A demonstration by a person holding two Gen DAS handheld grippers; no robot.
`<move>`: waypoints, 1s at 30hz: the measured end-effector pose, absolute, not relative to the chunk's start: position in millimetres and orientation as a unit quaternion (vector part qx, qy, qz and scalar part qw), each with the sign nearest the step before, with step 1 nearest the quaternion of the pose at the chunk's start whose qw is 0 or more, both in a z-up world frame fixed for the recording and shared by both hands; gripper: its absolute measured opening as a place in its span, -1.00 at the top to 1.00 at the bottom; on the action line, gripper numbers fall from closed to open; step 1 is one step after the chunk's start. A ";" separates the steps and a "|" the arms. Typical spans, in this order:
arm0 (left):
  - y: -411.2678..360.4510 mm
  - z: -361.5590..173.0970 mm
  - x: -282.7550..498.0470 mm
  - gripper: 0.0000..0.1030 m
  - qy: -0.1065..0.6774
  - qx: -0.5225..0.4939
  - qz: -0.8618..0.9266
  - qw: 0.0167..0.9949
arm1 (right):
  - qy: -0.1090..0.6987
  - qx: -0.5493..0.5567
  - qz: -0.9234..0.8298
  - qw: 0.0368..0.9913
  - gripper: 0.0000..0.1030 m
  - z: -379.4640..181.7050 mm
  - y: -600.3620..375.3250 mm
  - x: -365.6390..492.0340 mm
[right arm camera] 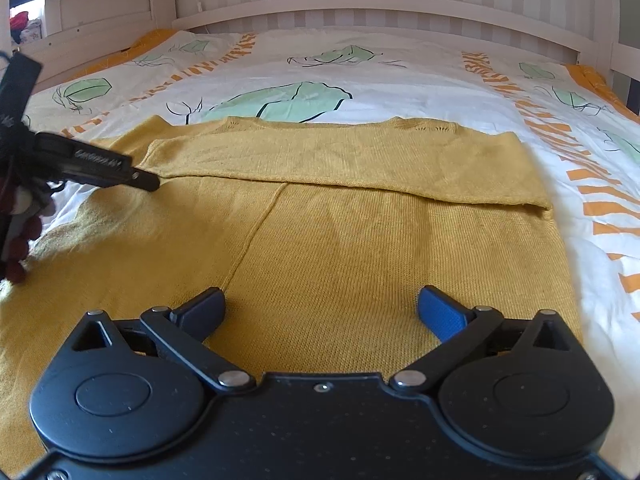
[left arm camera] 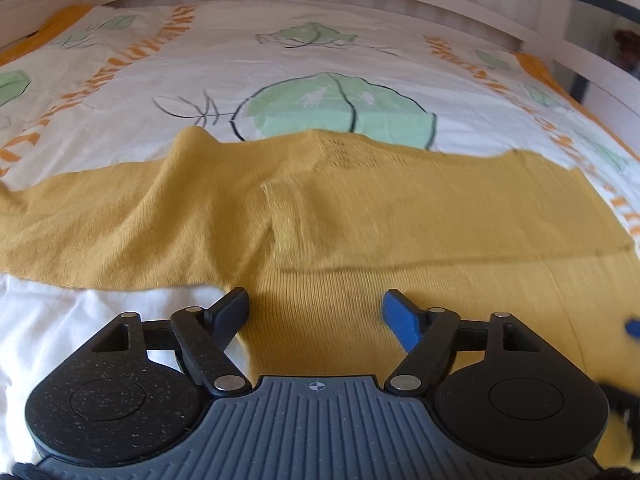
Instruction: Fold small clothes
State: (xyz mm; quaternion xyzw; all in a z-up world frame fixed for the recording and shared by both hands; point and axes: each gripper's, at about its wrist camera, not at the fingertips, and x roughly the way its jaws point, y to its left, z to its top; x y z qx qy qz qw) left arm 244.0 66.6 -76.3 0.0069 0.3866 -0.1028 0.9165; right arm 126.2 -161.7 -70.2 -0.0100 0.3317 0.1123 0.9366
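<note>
A mustard yellow knitted sweater (right arm camera: 340, 232) lies flat on the bed, with one part folded across its far half (right arm camera: 360, 156). It also shows in the left wrist view (left arm camera: 320, 208), blurred. My left gripper (left arm camera: 316, 312) is open and empty just above the sweater's near part. My right gripper (right arm camera: 320, 308) is open and empty over the sweater's near middle. The left gripper (right arm camera: 100, 164) also shows at the left of the right wrist view, its tip at the folded part's left edge.
The bed cover (right arm camera: 400, 76) is white with green leaf prints and orange stripes. A white slatted bed frame (right arm camera: 360, 4) runs along the far side. A white sheet (left arm camera: 80, 320) shows at the near left in the left wrist view.
</note>
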 end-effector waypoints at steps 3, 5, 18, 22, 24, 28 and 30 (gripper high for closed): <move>69.0 -78.0 234.7 -0.66 0.389 0.031 -0.104 0.915 | 0.333 -0.013 0.111 0.936 -0.99 -70.6 -160.7 126.4; 80.4 -78.8 229.7 -0.66 0.392 0.009 -0.107 0.914 | 0.335 -0.013 0.111 0.936 -0.99 -70.3 -160.4 127.2; 215.6 -49.7 220.8 -0.65 0.376 -0.100 0.009 0.921 | 0.351 -0.019 0.105 0.930 -0.99 -66.9 -158.8 129.6; 268.8 -43.6 234.9 -0.65 0.368 -0.144 0.065 0.916 | 0.368 -0.018 0.100 0.924 -0.99 -63.4 -157.4 133.5; 291.0 -41.2 243.7 -0.65 0.363 -0.156 0.094 0.914 | 0.380 -0.014 0.092 0.920 -0.99 -60.7 -155.5 135.5; 324.5 -39.4 263.6 -0.65 0.353 -0.183 0.131 0.908 | 0.393 0.005 0.086 0.915 -0.99 -56.6 -151.5 138.9; 338.3 -40.3 272.4 -0.65 0.350 -0.189 0.146 0.906 | 0.395 0.021 0.092 0.914 -0.99 -54.8 -148.6 140.0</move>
